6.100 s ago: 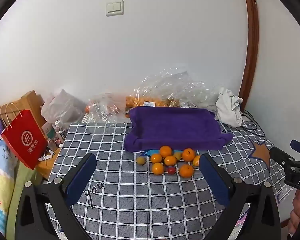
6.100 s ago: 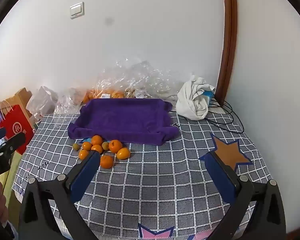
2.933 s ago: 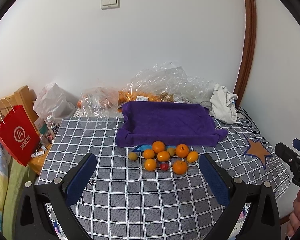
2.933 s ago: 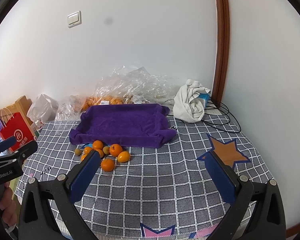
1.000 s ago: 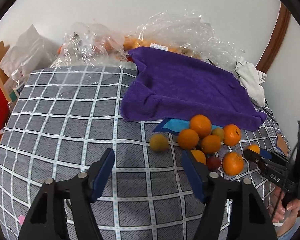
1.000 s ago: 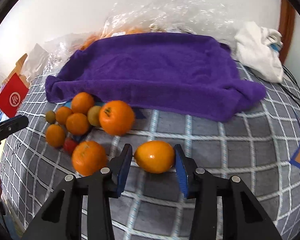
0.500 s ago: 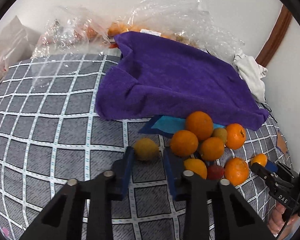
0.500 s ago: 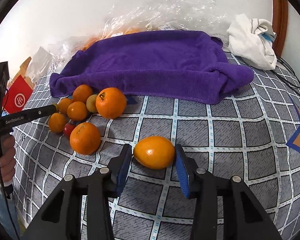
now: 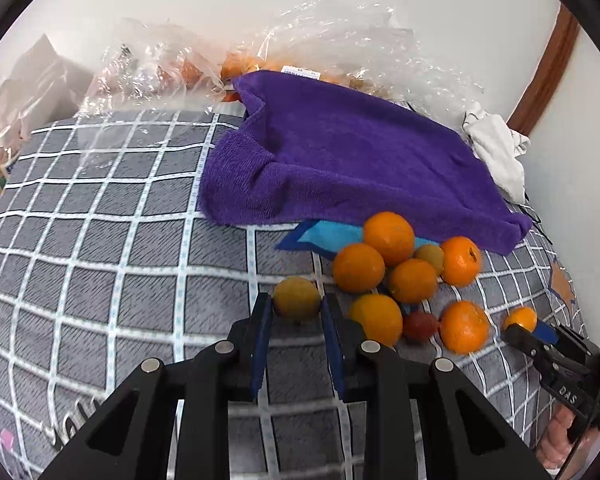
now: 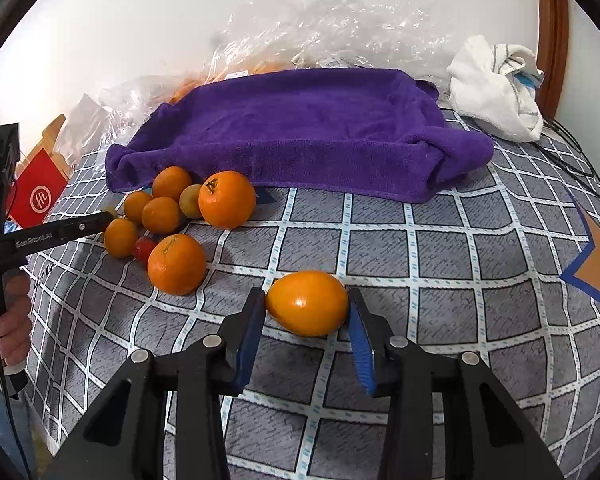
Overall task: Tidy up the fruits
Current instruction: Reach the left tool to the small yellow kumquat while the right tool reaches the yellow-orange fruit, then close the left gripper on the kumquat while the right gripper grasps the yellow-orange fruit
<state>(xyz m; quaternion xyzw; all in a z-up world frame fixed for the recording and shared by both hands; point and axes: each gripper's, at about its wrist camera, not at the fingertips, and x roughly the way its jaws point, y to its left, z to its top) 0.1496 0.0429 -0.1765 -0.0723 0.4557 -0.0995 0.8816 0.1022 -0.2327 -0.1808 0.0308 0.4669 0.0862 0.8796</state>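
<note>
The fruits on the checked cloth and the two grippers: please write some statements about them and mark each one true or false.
1. The left gripper is shut on a yellow-green fruit. True.
2. The oval orange fruit lies on the purple towel. False: it sits between the fingers of the right gripper, above the checked cloth, in front of the towel.
3. A small red fruit lies among the oranges. True.
4. The purple towel holds several oranges. False: no fruit is seen on it.
5. A white cloth lies beyond the towel's right end. True.
</note>
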